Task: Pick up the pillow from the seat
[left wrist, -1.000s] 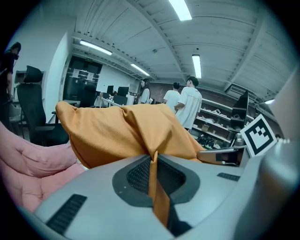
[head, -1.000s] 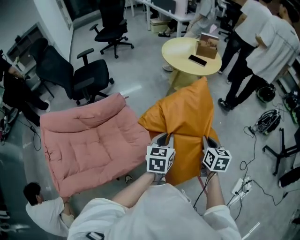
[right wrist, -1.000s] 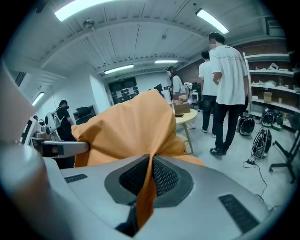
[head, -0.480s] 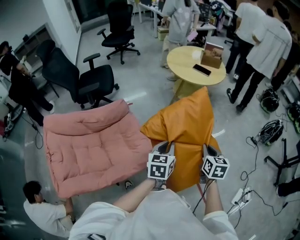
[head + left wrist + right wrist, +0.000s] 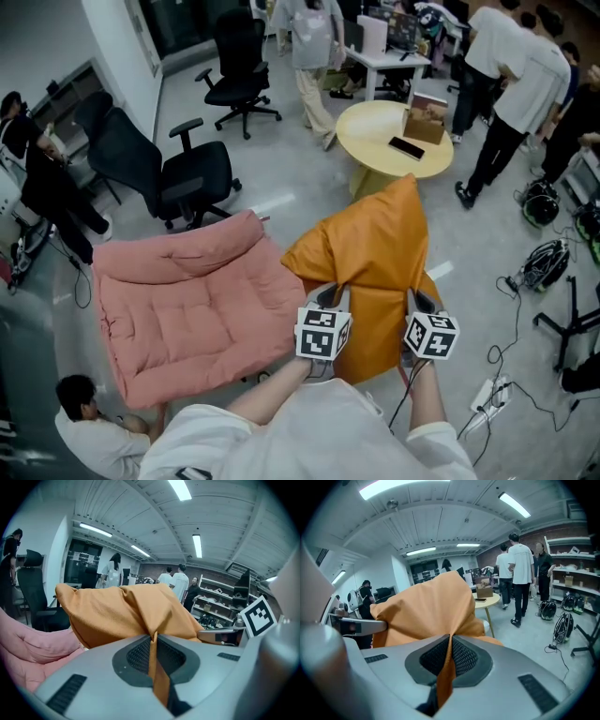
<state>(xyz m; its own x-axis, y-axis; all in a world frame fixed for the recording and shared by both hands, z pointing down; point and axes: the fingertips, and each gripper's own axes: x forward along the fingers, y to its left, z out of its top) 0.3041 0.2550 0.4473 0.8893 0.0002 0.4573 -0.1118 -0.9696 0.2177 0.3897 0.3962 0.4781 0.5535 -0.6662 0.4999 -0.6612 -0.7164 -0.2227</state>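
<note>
Honestly, no words, brands or numbers I can actually read here. Closest thing is the black-and-white square markers on the left cube (image 5: 322, 333) and the right cube (image 5: 431, 336), and those are just patterns. The box (image 5: 426, 119) on the round tabletop (image 5: 370, 136) is too small to read.

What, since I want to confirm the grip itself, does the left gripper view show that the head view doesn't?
Only the left gripper view shows the left gripper with its jaws pinched together on a fold of the orange pillow, plus the ceiling light strips. Only the head view shows the round yellow table, the phone on it, and cables on the floor. Both show the pillow, the pink seat cushion beside it and the right gripper.
</note>
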